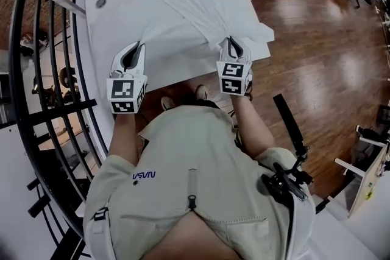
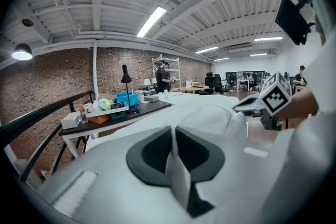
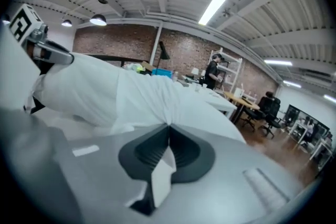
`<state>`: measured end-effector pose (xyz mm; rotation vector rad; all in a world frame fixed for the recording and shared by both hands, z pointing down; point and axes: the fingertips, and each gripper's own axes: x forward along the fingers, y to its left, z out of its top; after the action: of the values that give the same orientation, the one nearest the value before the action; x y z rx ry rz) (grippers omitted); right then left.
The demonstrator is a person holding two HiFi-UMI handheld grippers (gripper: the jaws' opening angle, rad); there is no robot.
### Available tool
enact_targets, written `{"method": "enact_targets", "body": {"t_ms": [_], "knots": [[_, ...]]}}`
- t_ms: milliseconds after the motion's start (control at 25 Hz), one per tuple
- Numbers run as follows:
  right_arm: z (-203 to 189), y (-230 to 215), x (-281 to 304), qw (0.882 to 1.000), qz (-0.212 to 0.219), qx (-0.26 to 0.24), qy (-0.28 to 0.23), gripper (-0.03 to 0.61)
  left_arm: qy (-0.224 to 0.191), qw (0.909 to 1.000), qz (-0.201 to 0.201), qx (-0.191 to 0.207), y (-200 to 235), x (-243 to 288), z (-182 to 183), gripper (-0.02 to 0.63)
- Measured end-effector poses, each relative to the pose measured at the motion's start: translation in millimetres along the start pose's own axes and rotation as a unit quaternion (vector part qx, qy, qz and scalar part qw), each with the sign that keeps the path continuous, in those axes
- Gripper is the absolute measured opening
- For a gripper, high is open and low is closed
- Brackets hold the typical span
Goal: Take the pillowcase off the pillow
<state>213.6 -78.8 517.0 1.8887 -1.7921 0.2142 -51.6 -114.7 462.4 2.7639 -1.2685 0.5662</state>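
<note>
A white pillow in its white pillowcase (image 1: pixel 201 6) lies on the white table (image 1: pixel 113 27), its near end lifted and stretched between the two grippers. My left gripper (image 1: pixel 142 44) is shut on a corner of the pillowcase (image 2: pixel 210 118) at the near left; white cloth is pinched between its jaws. My right gripper (image 1: pixel 230 39) is shut on the pillowcase (image 3: pixel 131 97) at the near right, with a fold of cloth showing between the jaws. The right gripper (image 2: pixel 247 107) shows from the left gripper view and the left gripper (image 3: pixel 50 52) from the right one.
A black railing (image 1: pixel 36 70) runs along the left of the table. A desk with a blue box and a lamp (image 2: pixel 123 99) stands beyond the table's far end. Wooden floor (image 1: pixel 317 39) lies to the right. The person's legs and a shoe (image 1: pixel 200 93) are at the near edge.
</note>
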Motion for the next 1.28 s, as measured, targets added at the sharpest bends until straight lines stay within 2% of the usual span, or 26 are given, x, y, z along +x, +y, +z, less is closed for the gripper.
{"method": "enact_targets", "body": {"t_ms": [120,280,480,640,800,880,960,1080,1280], "knots": [[-25,-26,7,0.999,-0.029,0.013,0.03,0.009,0.01,0.9998,-0.016,-0.003,-12,-2,-10,0.026],[-56,-35,20,0.996,-0.041,0.025,0.074,0.009,0.033,0.9987,-0.036,-0.013,-33,-4,-31,0.026],[-92,-27,22,0.992,-0.01,0.039,0.121,0.011,0.064,0.9956,-0.054,-0.042,-57,-1,-65,0.029],[-104,-21,13,0.992,0.015,0.031,0.121,0.026,0.067,0.9948,-0.071,-0.03,-68,1,-73,0.045],[-95,-14,0,0.992,0.048,0.034,0.114,0.063,0.071,0.9931,-0.087,-0.034,-76,-2,-67,0.103],[-83,-11,-10,0.991,0.068,0.038,0.104,0.083,0.056,0.9931,-0.091,-0.05,-79,-8,-53,0.15],[-61,-6,-20,0.992,0.092,0.035,0.077,0.084,0.032,0.9936,-0.088,-0.063,-80,-15,-33,0.168],[-24,-2,-33,0.991,0.125,0.036,0.026,0.084,0.008,0.9957,-0.068,-0.063,-78,-17,-4,0.175],[21,-17,-30,0.984,0.17,0.042,-0.039,0.083,0.001,0.9992,-0.007,-0.04,-71,5,34,0.183]]}}
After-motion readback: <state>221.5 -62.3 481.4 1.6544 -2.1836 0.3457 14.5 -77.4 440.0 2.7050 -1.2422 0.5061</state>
